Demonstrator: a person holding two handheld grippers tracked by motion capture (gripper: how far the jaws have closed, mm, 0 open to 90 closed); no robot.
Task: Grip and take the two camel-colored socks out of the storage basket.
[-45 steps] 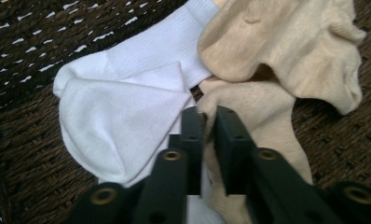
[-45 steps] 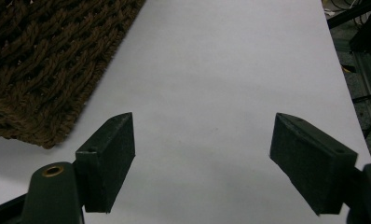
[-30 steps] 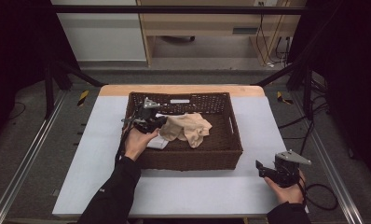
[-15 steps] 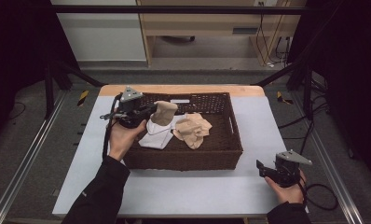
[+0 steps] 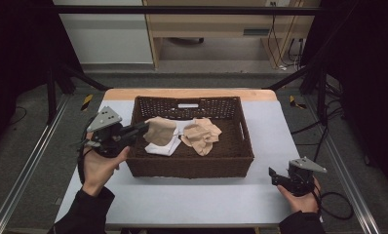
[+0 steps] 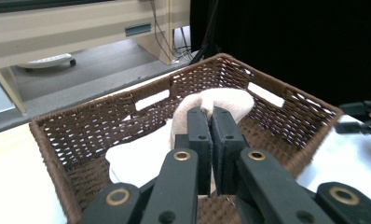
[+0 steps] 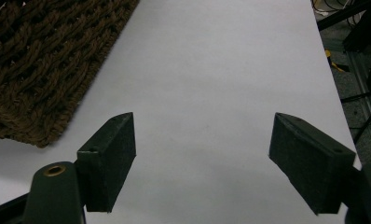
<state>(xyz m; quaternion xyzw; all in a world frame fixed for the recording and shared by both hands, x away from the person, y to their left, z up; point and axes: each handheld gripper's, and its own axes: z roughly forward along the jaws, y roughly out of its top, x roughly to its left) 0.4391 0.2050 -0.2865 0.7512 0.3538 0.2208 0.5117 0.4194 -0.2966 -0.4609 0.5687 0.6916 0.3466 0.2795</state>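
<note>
A dark brown wicker basket (image 5: 192, 166) stands in the middle of the white table. My left gripper (image 5: 142, 127) hangs over the basket's left rim, shut on a beige cloth (image 5: 159, 130) that it holds lifted. In the left gripper view the jaws (image 6: 210, 122) are pressed together with that beige cloth (image 6: 230, 101) bulging beyond them. A white cloth (image 5: 164, 145) lies under it, and a second crumpled beige cloth (image 5: 202, 137) rests in the basket's middle. My right gripper (image 5: 274, 175) sits low at the table's right front, open, with bare table between its jaws (image 7: 202, 154).
The white table top (image 5: 192, 201) has free room in front of the basket and on both sides. The basket's corner (image 7: 34, 70) lies to the left of the right gripper. Metal rails (image 5: 31, 161) run along the table's sides, and cables (image 5: 336, 204) trail at the right.
My left gripper has moved left and up, from over the basket's inside to its left rim. It drew the beige cloth away from the other beige cloth. The right gripper kept still.
</note>
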